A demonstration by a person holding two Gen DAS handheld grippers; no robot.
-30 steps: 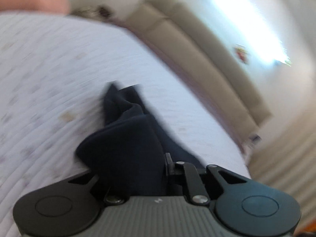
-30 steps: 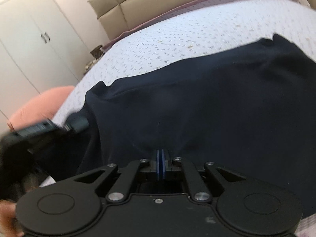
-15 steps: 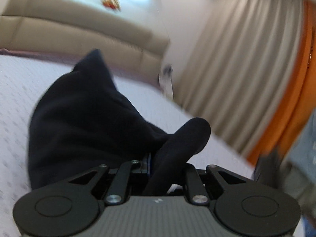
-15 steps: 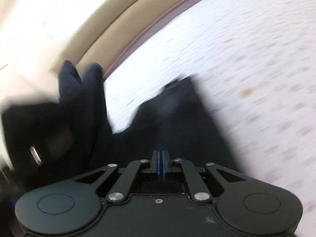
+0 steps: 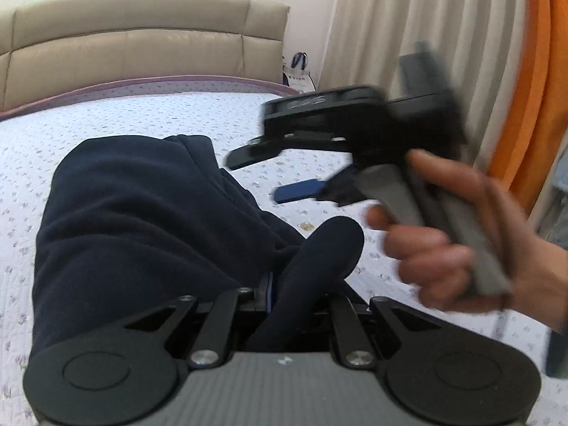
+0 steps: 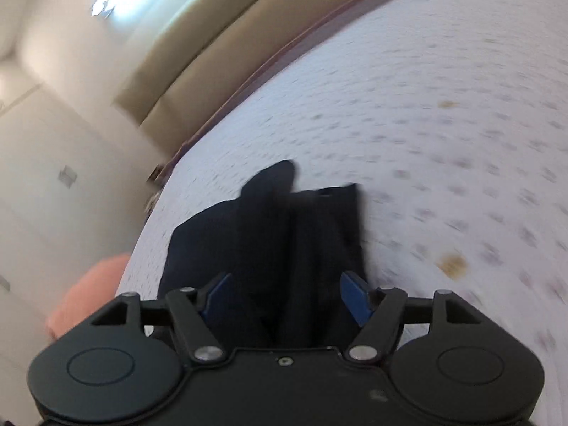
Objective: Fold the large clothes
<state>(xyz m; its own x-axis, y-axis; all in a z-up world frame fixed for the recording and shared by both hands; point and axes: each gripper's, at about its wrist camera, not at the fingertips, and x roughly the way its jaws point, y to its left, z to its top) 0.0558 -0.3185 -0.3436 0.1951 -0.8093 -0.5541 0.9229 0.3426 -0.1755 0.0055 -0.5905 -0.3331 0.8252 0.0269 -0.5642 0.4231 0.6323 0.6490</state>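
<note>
A dark navy garment (image 5: 142, 220) lies bunched in folds on the white quilted bed (image 5: 106, 113). My left gripper (image 5: 280, 294) is shut on a rolled edge of the garment, which sticks up between its fingers. My right gripper (image 5: 273, 174) hovers over the bed just right of the garment, held by a hand (image 5: 443, 241). In the right wrist view the right gripper (image 6: 285, 296) has its jaws opening wide. The garment (image 6: 269, 234) lies below and between its blue pads (image 6: 355, 298), which do not press on it.
A beige padded headboard (image 5: 142, 46) runs along the far side of the bed. Pale curtains (image 5: 390, 35) and an orange curtain (image 5: 532, 71) hang to the right. A bag (image 5: 298, 74) stands by the headboard. White wardrobe doors (image 6: 53, 177) and a pink cushion (image 6: 88, 291) are at the left.
The right gripper's jaws have gone from shut on the garment to wide open, letting the cloth go. Both hands have swept across the bed, and the garment is now bunched narrower. The left grip holds.
</note>
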